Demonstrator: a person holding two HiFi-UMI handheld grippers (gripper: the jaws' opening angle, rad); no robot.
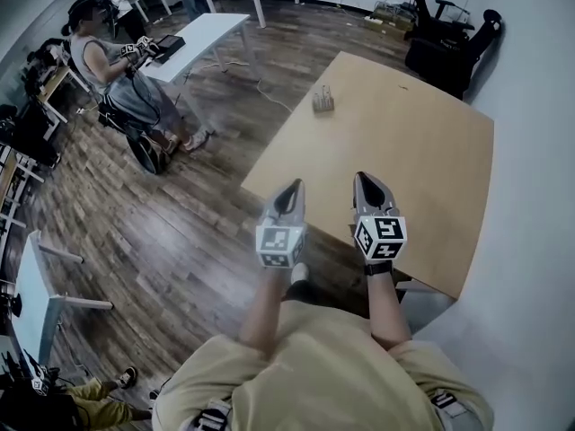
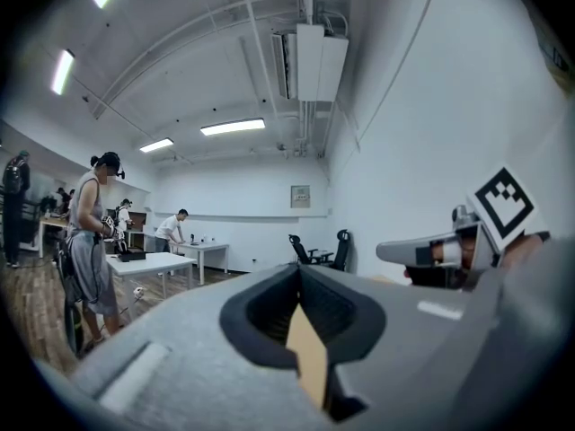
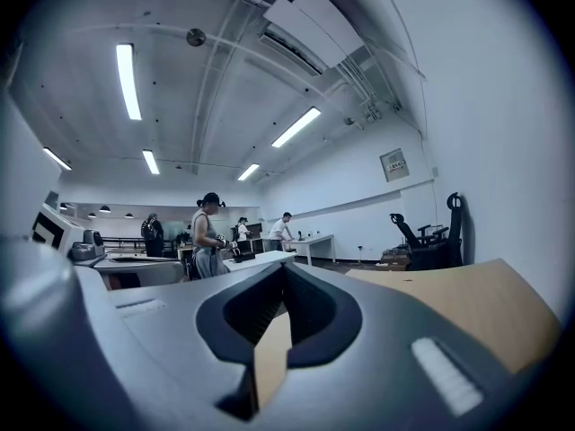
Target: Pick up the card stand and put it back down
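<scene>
The left gripper [image 2: 299,275] has its jaws clenched together with nothing between them. The right gripper [image 3: 283,275] looks the same in its own view, tips meeting and empty. I judge this to be a resting pose. Both are held side by side at the near edge of the wooden table [image 1: 431,151], pointing forward, with no reach begun, and the jaws would have to part before any grasp. The card stand [image 1: 323,100] sits near the table's far left edge, well apart from both grippers and untouched. Only the head view shows it, because both gripper views aim too high, over the tabletop into the room. They do add what the head view lacks: ceiling lights, the far wall, and a person in a grey top [image 3: 208,232] standing upright by a white desk [image 2: 148,263].
</scene>
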